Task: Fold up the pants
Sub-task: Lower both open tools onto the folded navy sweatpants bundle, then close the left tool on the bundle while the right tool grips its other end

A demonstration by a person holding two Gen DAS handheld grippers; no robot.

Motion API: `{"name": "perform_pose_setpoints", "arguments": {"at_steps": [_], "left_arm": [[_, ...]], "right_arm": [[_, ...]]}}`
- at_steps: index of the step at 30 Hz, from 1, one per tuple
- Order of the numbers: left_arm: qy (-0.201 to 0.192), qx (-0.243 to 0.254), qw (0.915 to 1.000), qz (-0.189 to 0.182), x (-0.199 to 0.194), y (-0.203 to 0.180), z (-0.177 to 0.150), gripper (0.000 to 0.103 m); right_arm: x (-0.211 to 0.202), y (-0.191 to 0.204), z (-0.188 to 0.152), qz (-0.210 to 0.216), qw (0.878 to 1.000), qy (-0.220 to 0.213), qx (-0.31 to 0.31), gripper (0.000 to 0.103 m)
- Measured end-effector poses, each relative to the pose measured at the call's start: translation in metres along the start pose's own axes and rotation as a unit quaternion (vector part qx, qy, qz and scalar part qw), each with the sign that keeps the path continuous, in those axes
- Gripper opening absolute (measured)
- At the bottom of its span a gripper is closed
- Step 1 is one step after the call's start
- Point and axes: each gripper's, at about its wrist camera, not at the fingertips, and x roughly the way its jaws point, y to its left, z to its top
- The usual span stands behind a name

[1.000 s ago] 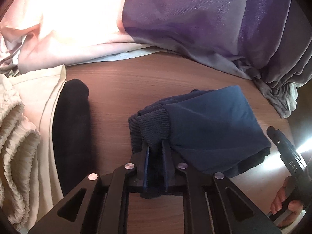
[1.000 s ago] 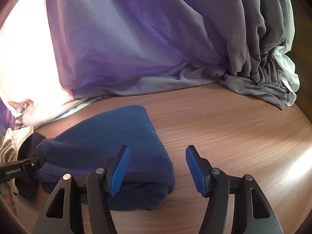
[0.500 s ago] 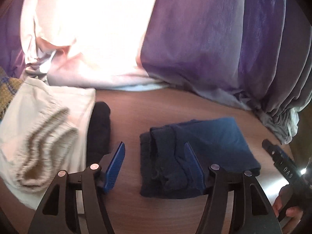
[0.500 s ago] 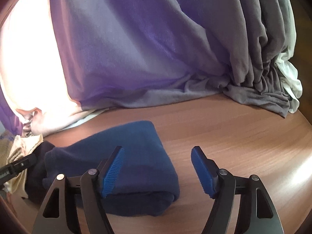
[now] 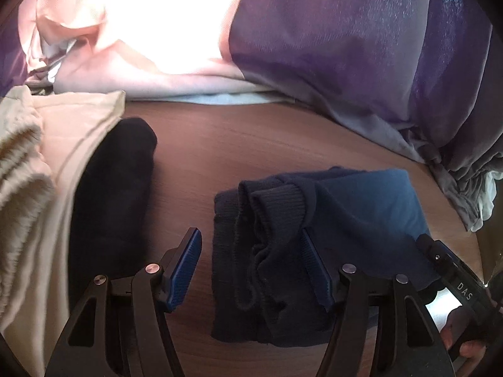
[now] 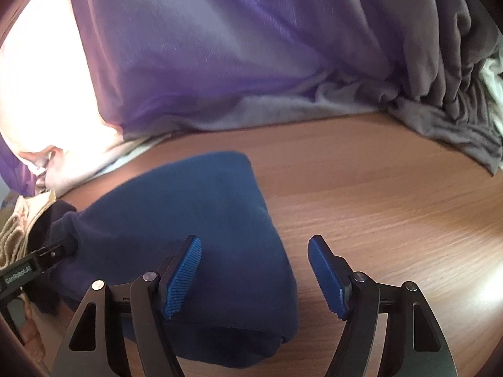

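The folded navy pants (image 5: 314, 235) lie on the wooden table (image 5: 251, 138), ribbed cuffs turned toward me. My left gripper (image 5: 251, 270) is open just above their cuffed end, jaws spread on either side of the cuffs without gripping. In the right wrist view the same pants (image 6: 195, 220) lie left of centre. My right gripper (image 6: 254, 273) is open over their right folded edge, left pad above the cloth, right pad above bare table. The left gripper's tip (image 6: 53, 254) shows at the pants' left end.
A black folded garment (image 5: 116, 194) and cream folded clothes (image 5: 37, 188) lie to the left. A heap of purple and grey fabric (image 6: 283, 62) fills the back. The right gripper and the hand holding it (image 5: 456, 289) show at the lower right.
My left gripper let go of the cuffs, opened, pulled back, and has now come down close over the cuffed end again. The right gripper stayed open and shifted slightly.
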Motion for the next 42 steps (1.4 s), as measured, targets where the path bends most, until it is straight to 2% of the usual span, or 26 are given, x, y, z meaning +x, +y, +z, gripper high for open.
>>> {"name": "perform_pose_setpoints", "arguments": {"at_steps": [7, 10, 15, 21, 24, 25, 26, 31, 34, 42], "left_arm": [[0.017, -0.023, 0.9991, -0.033, 0.011, 0.006, -0.002, 0.063], [0.015, -0.017, 0.9992, -0.032, 0.012, 0.003, -0.002, 0.059], [0.018, -0.019, 0.9985, -0.049, 0.018, 0.004, -0.002, 0.056], [0.025, -0.027, 0.9969, -0.070, 0.019, 0.009, 0.000, 0.048], [0.030, -0.017, 0.9975, -0.062, 0.016, 0.005, 0.003, 0.042], [0.030, -0.016, 0.9975, -0.062, 0.014, 0.004, 0.004, 0.040], [0.030, -0.018, 0.9971, -0.067, 0.012, 0.006, 0.005, 0.039], [0.029, -0.026, 0.9953, -0.088, 0.006, 0.012, 0.007, 0.033], [0.024, -0.019, 0.9948, -0.098, -0.005, 0.012, 0.012, 0.025], [0.006, -0.010, 0.9916, -0.129, -0.036, 0.010, 0.015, 0.024]], "right_arm": [[0.006, -0.001, -0.008, -0.008, 1.000, 0.008, -0.004, 0.071], [0.007, 0.003, -0.009, -0.014, 1.000, 0.006, -0.016, 0.069], [0.012, -0.002, -0.011, -0.002, 1.000, 0.015, -0.004, 0.068], [0.015, 0.005, -0.012, 0.006, 1.000, 0.018, -0.007, 0.052], [0.012, 0.009, -0.011, 0.007, 1.000, 0.016, -0.016, 0.036], [0.010, 0.011, -0.010, 0.006, 1.000, 0.014, -0.022, 0.027], [0.007, 0.013, -0.008, 0.004, 0.999, 0.014, -0.030, 0.025], [-0.011, 0.020, -0.001, -0.006, 0.999, 0.001, -0.038, 0.022], [-0.023, 0.029, 0.002, -0.026, 0.998, -0.016, -0.058, 0.021], [-0.057, 0.038, 0.010, -0.044, 0.996, -0.043, -0.063, 0.021]]}}
